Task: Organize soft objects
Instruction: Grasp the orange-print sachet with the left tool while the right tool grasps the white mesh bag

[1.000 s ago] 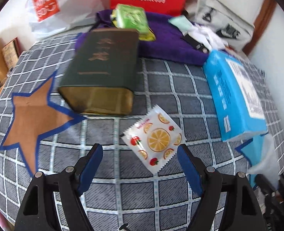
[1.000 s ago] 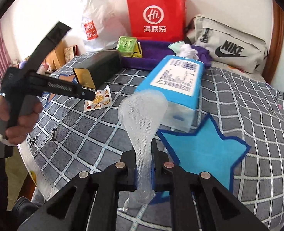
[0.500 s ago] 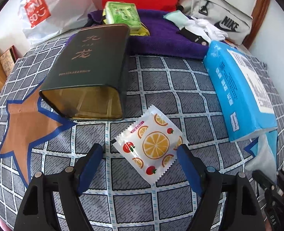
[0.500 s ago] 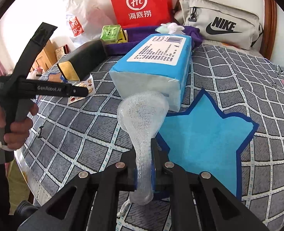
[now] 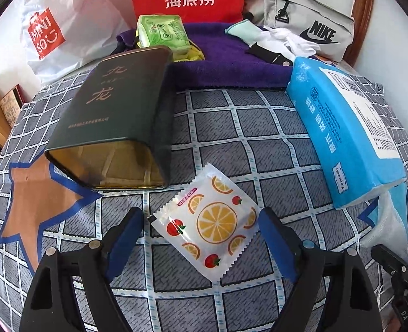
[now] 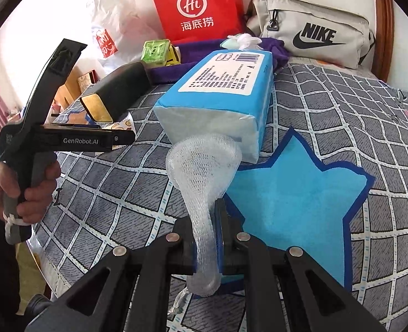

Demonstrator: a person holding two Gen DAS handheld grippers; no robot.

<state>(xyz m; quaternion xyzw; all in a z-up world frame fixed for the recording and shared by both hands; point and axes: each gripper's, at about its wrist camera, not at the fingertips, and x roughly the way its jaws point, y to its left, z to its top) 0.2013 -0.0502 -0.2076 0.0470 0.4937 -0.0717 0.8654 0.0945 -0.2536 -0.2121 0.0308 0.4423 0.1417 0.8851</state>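
Tin: I saw it lying on its side at far left, open mouth toward my camera.
Left gripper: I had its jaws spread wide, straddling the fruit-print sachet, pads clear of it.
Sachet: lay flat on the checked bedspread, just beside the tin's mouth.
Tissue pack: lay right of the sachet.
Right gripper: I kept it clamped on the white foam net, whose flared end touched the tissue pack.
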